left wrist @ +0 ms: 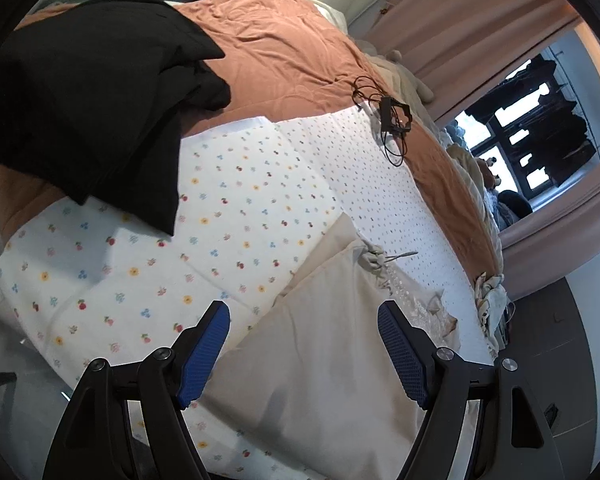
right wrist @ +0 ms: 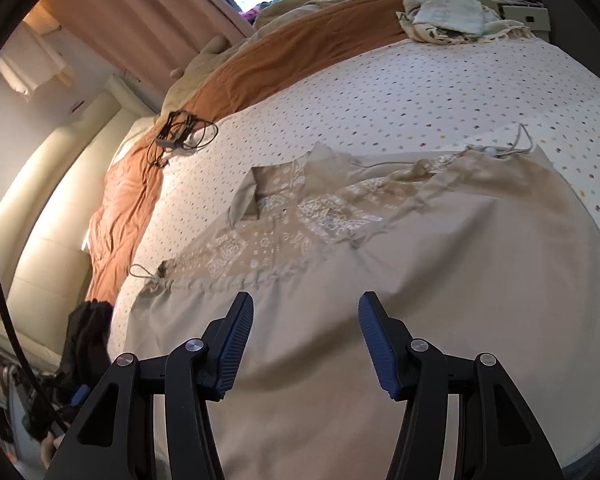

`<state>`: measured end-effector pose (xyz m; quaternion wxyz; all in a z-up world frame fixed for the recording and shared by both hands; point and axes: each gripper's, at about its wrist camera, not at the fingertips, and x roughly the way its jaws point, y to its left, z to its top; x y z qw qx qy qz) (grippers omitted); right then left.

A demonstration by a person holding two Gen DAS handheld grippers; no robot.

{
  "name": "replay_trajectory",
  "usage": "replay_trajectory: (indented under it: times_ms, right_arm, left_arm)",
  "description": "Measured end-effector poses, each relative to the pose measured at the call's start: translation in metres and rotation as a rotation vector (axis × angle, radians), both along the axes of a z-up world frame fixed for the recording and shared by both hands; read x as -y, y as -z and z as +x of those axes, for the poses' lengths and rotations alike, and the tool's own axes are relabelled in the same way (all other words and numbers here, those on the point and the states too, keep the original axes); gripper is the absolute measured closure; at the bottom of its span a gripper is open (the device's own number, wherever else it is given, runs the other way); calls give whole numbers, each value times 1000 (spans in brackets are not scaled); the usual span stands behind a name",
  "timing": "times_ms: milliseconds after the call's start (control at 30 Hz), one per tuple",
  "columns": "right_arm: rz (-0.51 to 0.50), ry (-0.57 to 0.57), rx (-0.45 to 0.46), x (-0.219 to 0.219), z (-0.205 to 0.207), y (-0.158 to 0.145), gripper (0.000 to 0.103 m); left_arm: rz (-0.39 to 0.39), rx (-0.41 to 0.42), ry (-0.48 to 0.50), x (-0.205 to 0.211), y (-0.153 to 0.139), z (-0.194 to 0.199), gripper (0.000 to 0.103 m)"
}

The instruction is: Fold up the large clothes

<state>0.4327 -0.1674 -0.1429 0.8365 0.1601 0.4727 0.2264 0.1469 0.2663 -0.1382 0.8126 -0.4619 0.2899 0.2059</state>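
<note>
Right wrist, beige dress (right wrist: 380, 280), no legible txt

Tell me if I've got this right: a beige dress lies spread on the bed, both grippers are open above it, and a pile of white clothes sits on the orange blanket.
Not quite: the pile of clothes is black, not white, as the left wrist view shows. The rest holds: the beige dress lies spread on the bed, the left gripper and right gripper are open above it, and the pile sits on the orange blanket.

The left claw (left wrist: 304, 316) hangs open over a beige garment (left wrist: 320, 360) on the floral sheet (left wrist: 228, 216).
</note>
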Motion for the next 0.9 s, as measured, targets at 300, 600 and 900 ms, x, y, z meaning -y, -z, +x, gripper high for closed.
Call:
replay_trajectory:
  times_ms: [300,600,900]
  right_arm:
    - [-128,-79,-58,-72,20,27,48]
    - [-271,-163,-138,-119,47,73,54]
    - [-337,-177,-75,-128,78,79,100]
  left_arm:
    - [-79,-36,-29,4,38,-27,33]
    - [-132,-69,-13,14,63,-28,43]
    - [-146,-86,-10,17,66,-24,43]
